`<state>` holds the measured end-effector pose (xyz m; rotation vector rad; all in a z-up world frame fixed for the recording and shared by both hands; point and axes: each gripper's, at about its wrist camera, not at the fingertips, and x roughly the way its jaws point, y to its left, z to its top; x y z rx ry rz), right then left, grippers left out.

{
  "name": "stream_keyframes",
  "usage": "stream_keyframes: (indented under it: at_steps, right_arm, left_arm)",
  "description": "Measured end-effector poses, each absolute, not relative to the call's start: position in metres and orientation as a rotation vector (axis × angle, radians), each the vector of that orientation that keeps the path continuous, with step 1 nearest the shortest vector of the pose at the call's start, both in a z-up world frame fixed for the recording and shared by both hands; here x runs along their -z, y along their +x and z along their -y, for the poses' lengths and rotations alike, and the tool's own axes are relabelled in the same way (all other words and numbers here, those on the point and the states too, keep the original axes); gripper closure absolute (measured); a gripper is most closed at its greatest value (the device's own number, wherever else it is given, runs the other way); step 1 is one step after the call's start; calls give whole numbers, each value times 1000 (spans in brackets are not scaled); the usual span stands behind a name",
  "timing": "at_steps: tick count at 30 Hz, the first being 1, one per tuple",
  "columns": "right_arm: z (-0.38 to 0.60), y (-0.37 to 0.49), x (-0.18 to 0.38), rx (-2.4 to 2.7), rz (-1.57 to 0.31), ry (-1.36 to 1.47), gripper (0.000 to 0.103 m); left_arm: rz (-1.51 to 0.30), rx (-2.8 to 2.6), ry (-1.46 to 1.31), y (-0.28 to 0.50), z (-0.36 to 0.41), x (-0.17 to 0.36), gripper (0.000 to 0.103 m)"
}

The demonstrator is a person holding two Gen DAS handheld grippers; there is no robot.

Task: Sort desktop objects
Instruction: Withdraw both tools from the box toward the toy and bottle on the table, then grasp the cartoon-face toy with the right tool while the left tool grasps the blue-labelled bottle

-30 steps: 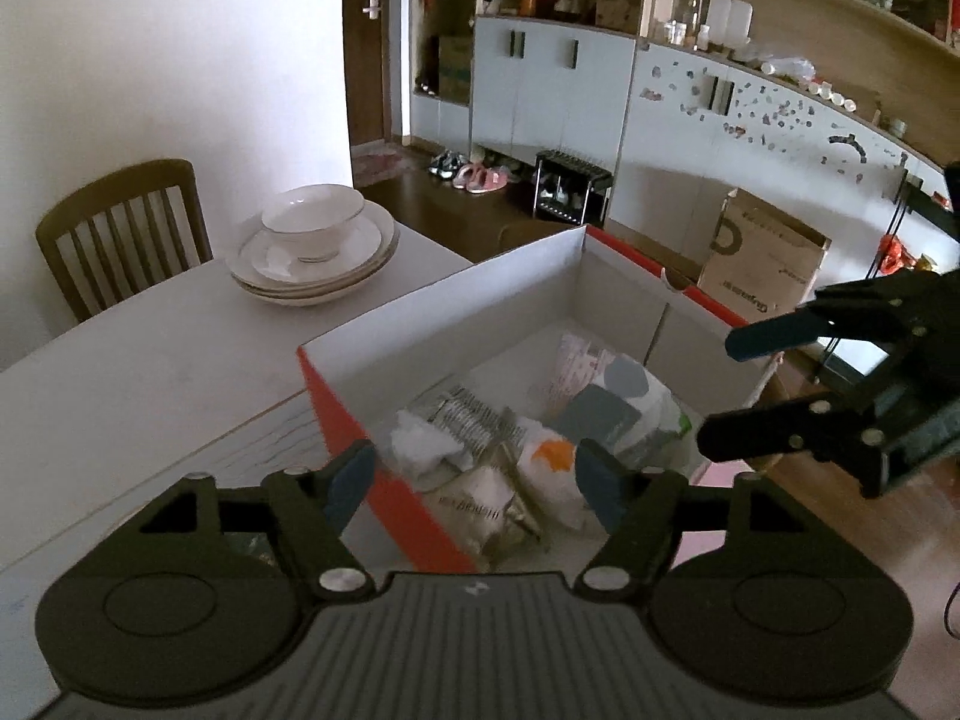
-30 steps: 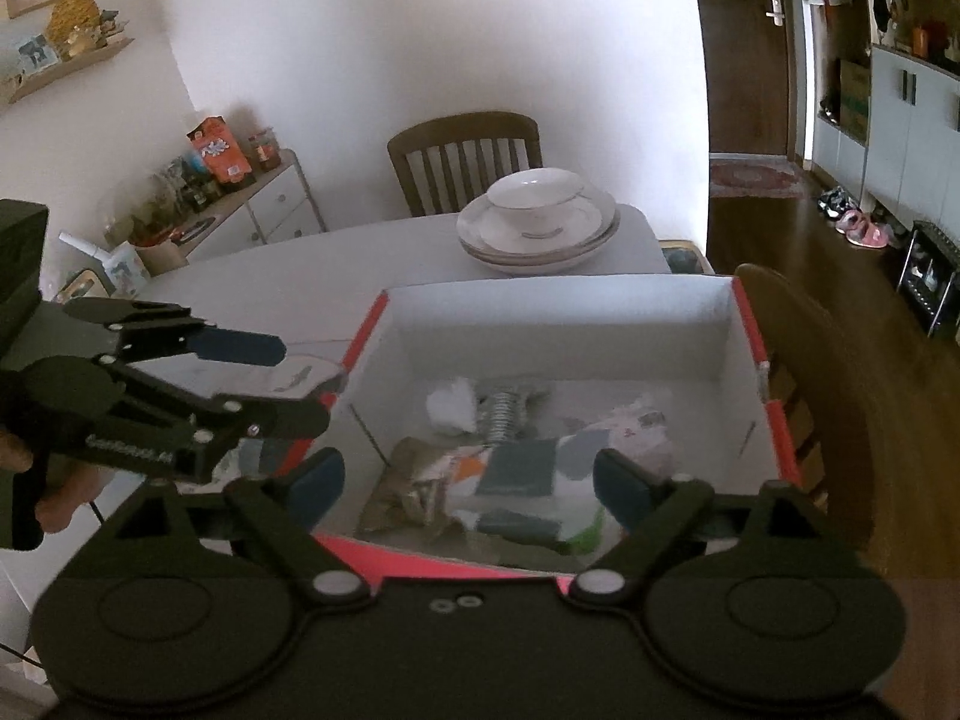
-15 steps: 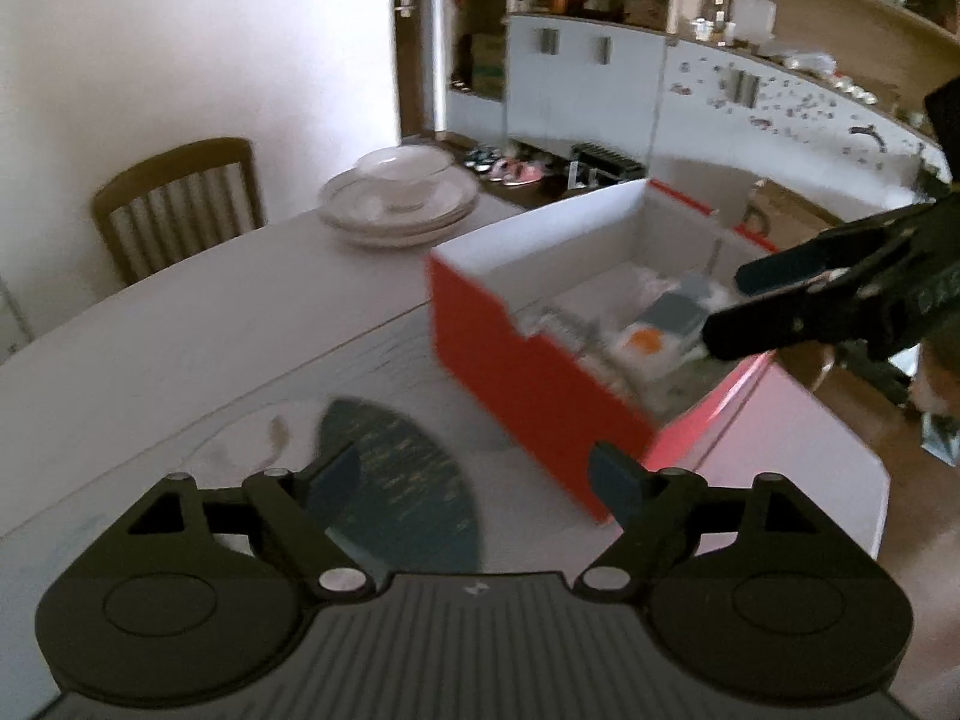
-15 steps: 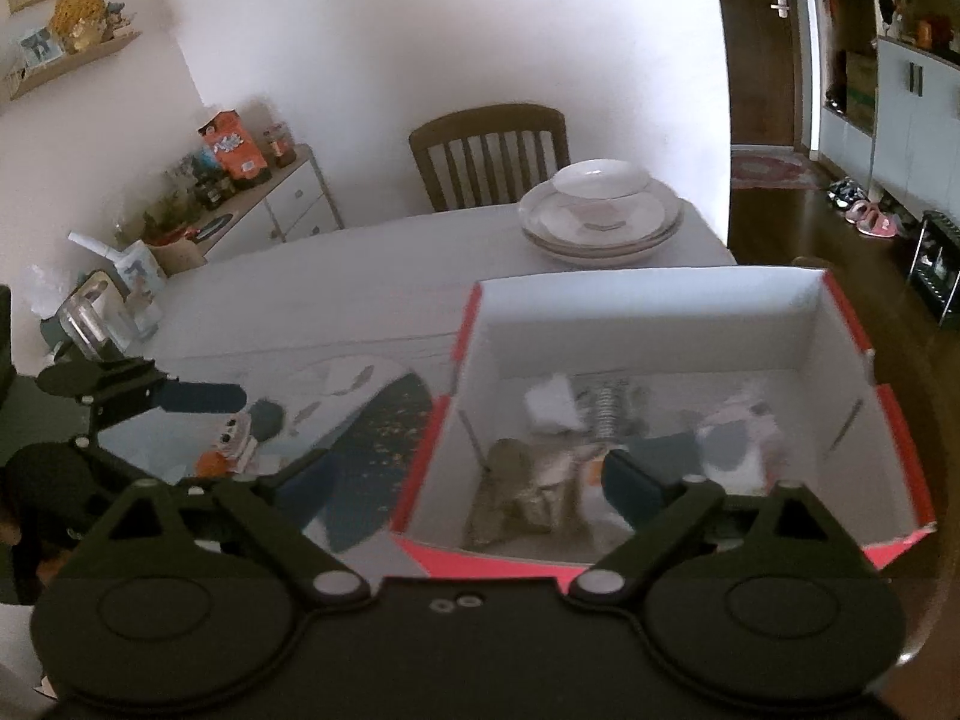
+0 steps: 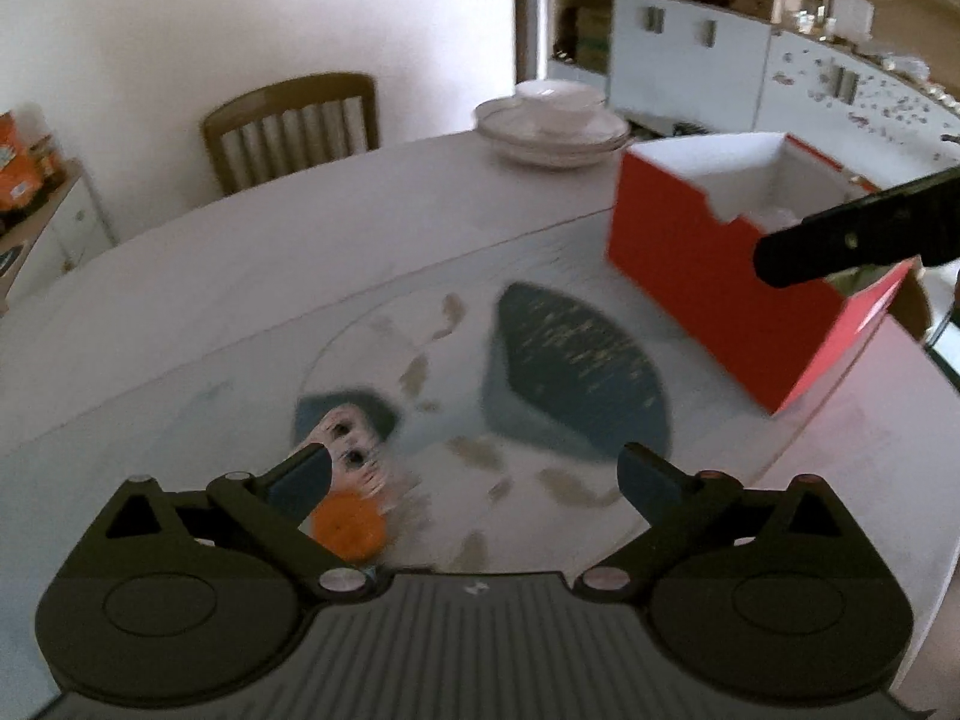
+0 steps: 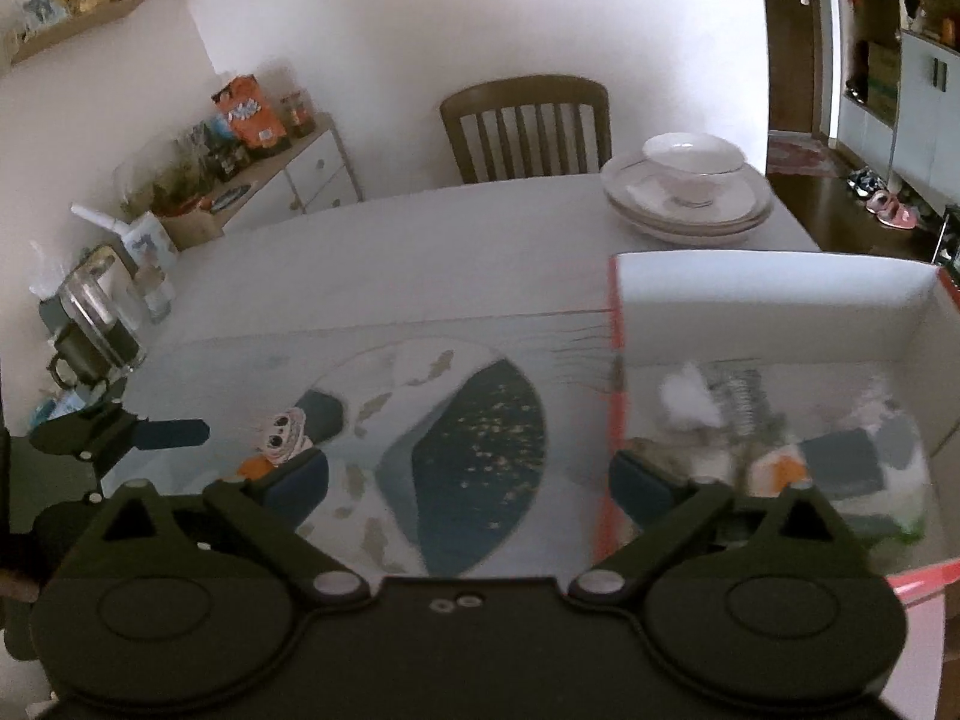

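A red box [image 5: 708, 276] with white inner walls stands on the right of the table and holds several packets [image 6: 840, 462]. My left gripper [image 5: 474, 477] hovers over the printed mat [image 5: 576, 372] to the left of the box. Its jaws are opening and nothing is between them. By its left finger is a small pale figure with dark eyes and an orange patch [image 5: 351, 480]; I cannot tell whether it is loose or printed on the mat. My right gripper [image 6: 471, 480] straddles the box's left wall [image 6: 612, 372], jaws opening, nothing between them. The left gripper [image 6: 150, 435] shows at the far left.
A bowl on stacked plates [image 6: 690, 186] sits at the table's far side, with a wooden chair [image 6: 528, 126] behind it. A glass jug [image 6: 96, 324] and cups stand at the table's left edge. A sideboard with snacks [image 6: 258, 162] lines the wall.
Both grippers have swung left, away from the box's inside and out over the mat. The box now lies to the right in both views. Both pairs of jaws stand wider.
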<state>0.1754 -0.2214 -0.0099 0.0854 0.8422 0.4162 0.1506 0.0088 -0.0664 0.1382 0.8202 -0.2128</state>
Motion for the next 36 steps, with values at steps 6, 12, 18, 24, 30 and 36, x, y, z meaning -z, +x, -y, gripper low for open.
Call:
stream_keyframes:
  at_steps: [6, 12, 18, 24, 30, 36]
  right_arm:
    - [181, 186, 20, -413, -861, 64, 3]
    - [143, 199, 30, -420, -877, 58, 3]
    - [112, 212, 39, -421, -897, 55, 3]
    - [82, 224, 49, -422, -924, 51, 3]
    - [60, 233, 56, -445, -950, 40, 4]
    - [42, 237, 66, -470, -980, 21, 5]
  left_arm:
    - [-857, 160, 120, 149, -34, 84, 1]
    - [-883, 120, 108, 148, -50, 100, 1]
    - [-894, 92, 87, 147, -57, 112, 1]
    - [-863, 57, 91, 144, -54, 117, 1]
    - [-836, 35, 87, 142, -54, 119, 1]
    - [-833, 40, 90, 140, -53, 124, 1]
